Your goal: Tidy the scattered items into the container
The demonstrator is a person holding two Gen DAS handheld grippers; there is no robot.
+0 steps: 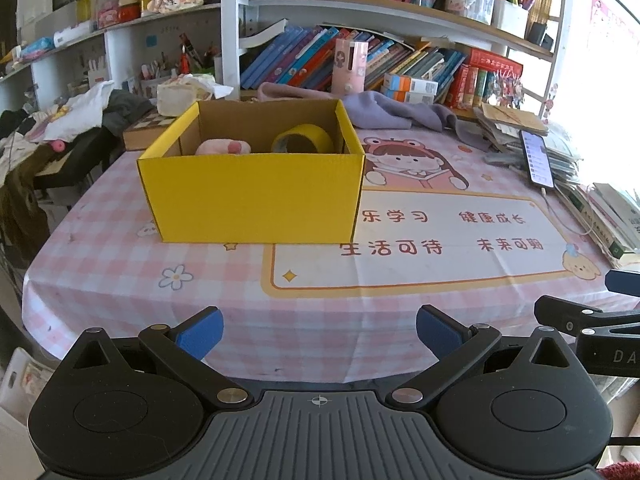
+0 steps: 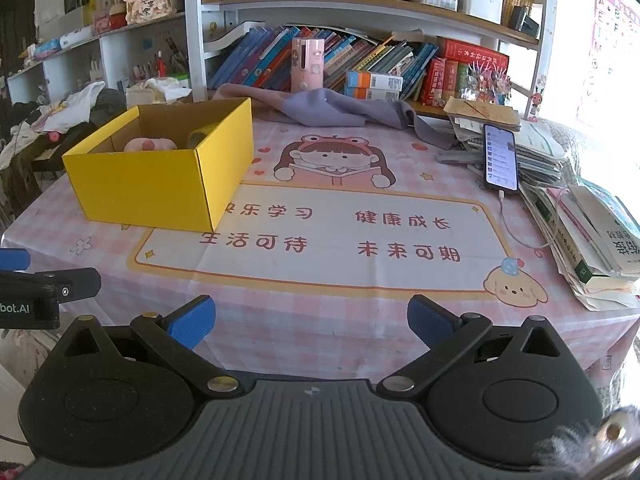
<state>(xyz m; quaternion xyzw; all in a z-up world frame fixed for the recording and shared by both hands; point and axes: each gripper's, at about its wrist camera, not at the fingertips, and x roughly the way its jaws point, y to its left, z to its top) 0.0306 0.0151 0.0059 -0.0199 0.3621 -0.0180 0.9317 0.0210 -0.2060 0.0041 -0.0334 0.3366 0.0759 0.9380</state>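
A yellow cardboard box (image 1: 256, 196) stands on the pink checked tablecloth, at the left in the right wrist view (image 2: 160, 184). Inside it lie a pink plush toy (image 1: 224, 147) and a yellow tape roll (image 1: 304, 139); both also show in the right wrist view, the toy (image 2: 150, 145) and the roll's edge (image 2: 198, 136). My left gripper (image 1: 319, 334) is open and empty at the table's near edge, in front of the box. My right gripper (image 2: 311, 326) is open and empty, to the right of the left one.
A phone (image 2: 499, 158) on a cable leans on stacked books and papers (image 2: 592, 248) at the right. A purple cloth (image 2: 332, 110) lies at the back. Bookshelves stand behind the table. Clothes pile at the far left (image 1: 80, 112).
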